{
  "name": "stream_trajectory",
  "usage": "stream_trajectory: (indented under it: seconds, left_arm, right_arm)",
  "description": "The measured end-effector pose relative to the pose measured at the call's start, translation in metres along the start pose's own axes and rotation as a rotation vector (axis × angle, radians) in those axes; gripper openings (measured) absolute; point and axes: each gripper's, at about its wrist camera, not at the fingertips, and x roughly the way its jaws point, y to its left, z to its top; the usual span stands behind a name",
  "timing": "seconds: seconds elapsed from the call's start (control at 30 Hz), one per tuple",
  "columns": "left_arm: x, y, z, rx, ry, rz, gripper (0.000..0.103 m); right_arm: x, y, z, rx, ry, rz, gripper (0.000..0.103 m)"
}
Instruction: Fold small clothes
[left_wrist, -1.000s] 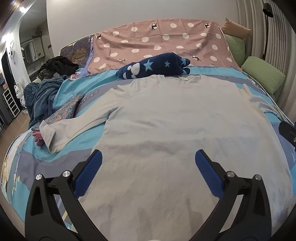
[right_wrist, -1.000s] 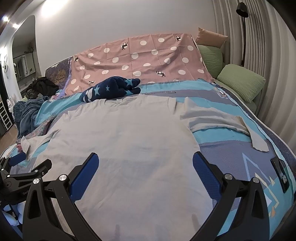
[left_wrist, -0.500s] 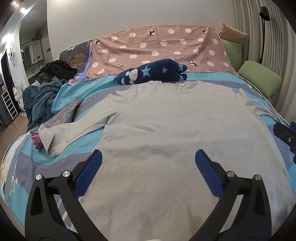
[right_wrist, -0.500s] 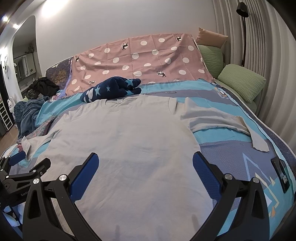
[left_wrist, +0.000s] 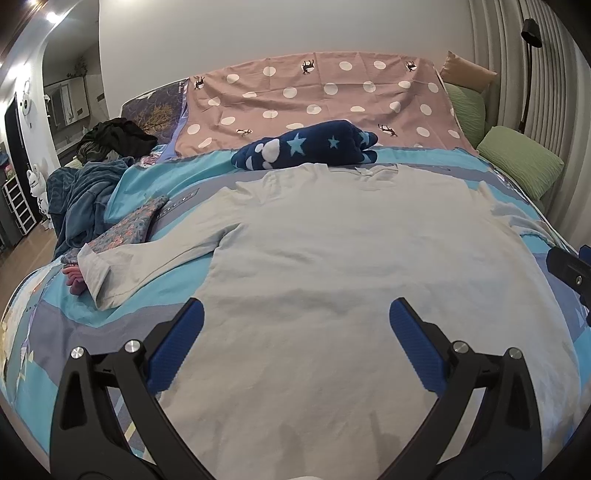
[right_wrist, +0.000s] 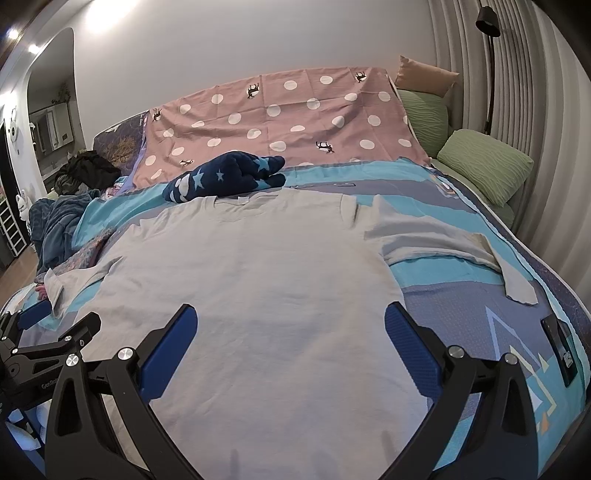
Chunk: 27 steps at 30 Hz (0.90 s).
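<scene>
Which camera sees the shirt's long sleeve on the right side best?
The right wrist view: the right sleeve lies whole on the bedspread, down to its cuff. In the left wrist view only a bunched bit shows near the edge.

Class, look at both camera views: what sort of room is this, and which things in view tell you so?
Most likely a home bedroom. A grey long-sleeved shirt lies spread flat on a made bed, green pillows are stacked by the far wall, and a heap of clothes sits at the left.
</scene>
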Motion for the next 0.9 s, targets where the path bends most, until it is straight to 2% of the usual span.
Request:
stream_trajectory:
  seconds: [0.53, 0.63, 0.8, 0.9]
  left_arm:
    - [0.005, 0.017, -0.004, -0.034, 0.007, 0.010, 0.101]
    - [0.011, 0.033, -0.004, -0.072, 0.020, 0.012, 0.101]
    - [0.029, 0.095, -0.003, -0.189, 0.050, 0.102, 0.088]
    - [0.051, 0.148, -0.005, -0.248, 0.108, 0.232, 0.080]
  right_arm:
    - [0.003, 0.006, 0.000, -0.019, 0.013, 0.000, 0.102]
    - [0.006, 0.009, 0.000, -0.028, 0.021, -0.002, 0.102]
    - [0.011, 0.012, 0.002, -0.039, 0.032, -0.009, 0.102]
    - [0.015, 0.012, 0.003, -0.043, 0.042, -0.018, 0.102]
